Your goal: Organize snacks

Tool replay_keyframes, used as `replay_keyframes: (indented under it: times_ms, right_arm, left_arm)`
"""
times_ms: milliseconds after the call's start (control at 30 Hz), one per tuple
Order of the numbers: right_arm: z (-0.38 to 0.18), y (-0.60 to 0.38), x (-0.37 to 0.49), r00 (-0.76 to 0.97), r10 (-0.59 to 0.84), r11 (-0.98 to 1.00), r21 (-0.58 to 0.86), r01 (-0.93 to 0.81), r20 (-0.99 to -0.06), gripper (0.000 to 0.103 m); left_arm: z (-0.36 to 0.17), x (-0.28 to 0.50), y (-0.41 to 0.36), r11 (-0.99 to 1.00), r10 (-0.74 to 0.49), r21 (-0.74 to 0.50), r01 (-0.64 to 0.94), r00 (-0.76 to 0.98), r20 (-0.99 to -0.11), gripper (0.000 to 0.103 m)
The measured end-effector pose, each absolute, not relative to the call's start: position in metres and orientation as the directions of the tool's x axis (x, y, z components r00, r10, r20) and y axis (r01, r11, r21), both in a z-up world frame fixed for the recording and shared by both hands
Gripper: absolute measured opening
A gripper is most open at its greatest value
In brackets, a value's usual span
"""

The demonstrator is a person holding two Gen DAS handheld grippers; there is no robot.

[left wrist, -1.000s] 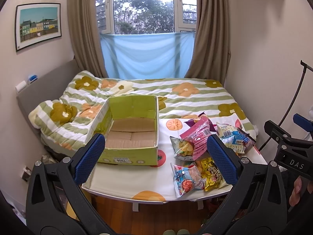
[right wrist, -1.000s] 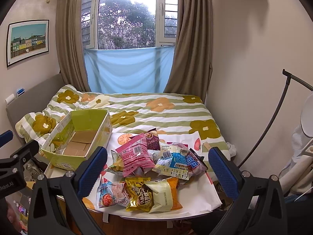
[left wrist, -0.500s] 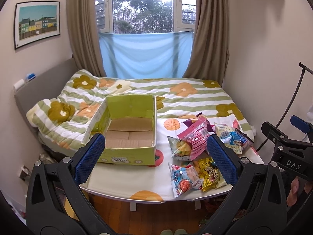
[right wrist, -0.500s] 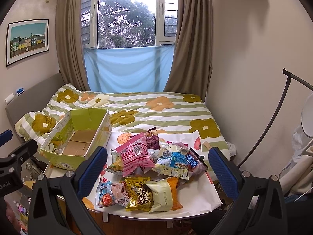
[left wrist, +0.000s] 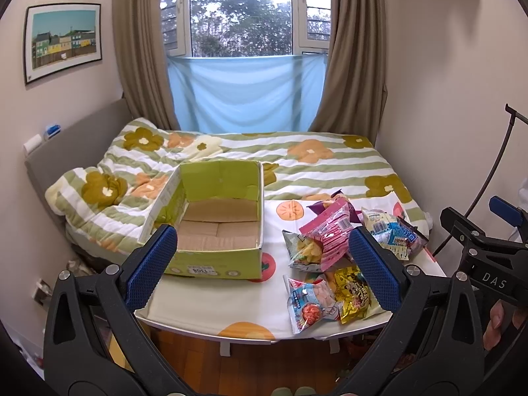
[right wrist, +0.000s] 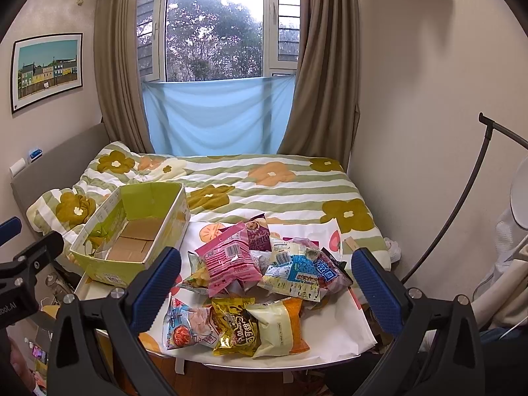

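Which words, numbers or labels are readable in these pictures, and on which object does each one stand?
"DAS": on the right claw body, seen from the left wrist.
"bot.AI", start cut off: on the left claw body, seen from the right wrist.
Label on the green box: upside down, unreadable.
Snack bags: print too small.

Materials & finish. Box (left wrist: 211,227): corrugated cardboard, matt; outer walls printed green w/ slight sheen, floor raw brown, creased. Snack packets: plastic film, glossy, crinkled, e.g. pink packet (right wrist: 231,260); gold packet (right wrist: 236,328) metallic foil look, strongest glare, at table's near edge. Table cover (left wrist: 211,307): smooth sheet, printed, low sheen; cloth or plastic not clear. Quilt (left wrist: 330,168): soft cloth, matt, puffy, stitched. Curtains (right wrist: 323,82): woven cloth, matt. Left gripper (left wrist: 262,267) & right gripper (right wrist: 265,283): black plastic arms, semi-matt; blue pads (left wrist: 150,265) textured, rubbery; metal rivets, shiny. Floor (left wrist: 297,363): wood, polished.
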State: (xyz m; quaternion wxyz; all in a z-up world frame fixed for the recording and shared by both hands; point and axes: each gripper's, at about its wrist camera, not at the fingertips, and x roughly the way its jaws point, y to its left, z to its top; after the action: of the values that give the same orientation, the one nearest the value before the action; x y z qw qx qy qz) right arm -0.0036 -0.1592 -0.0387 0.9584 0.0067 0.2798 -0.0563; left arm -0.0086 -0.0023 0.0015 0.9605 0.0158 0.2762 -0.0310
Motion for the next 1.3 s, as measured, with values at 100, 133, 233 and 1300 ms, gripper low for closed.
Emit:
replay_keyframes:
  times_ms: [100, 133, 233, 1300]
  right_arm:
    - [-0.039, -0.162, -0.003, 0.837, -0.103, 0.993, -0.014, 0.113, -0.537, 0.103]
    - [-0.039, -0.164, -0.003, 0.837, -0.102, 0.993, -0.013, 0.113, -0.538, 0.103]
    - [-0.041, -0.171, 0.003, 0.823, -0.102, 0.993, -0.008, 0.117, -0.559, 0.103]
    - [-0.166, -0.240, 0.048, 0.643, 0.045, 0.990, 0.121, 0.074, -0.765, 0.103]
  left_arm:
    - [0.001, -0.006, -0.004, 0.997, -0.065, -0.002, 0.076, 0.840, -0.538, 0.103]
    - [0.001, -0.004, -0.005, 0.997, -0.069, -0.006, 0.078, 0.836, -0.544, 0.103]
    - [0.001, 0.001, -0.009, 0.998, -0.061, -0.008, 0.068, 0.830, -0.554, 0.103]
    - [-0.146, 0.079, -0.041, 0.985, -0.164, -0.105, 0.138, 0.534, -0.830, 0.103]
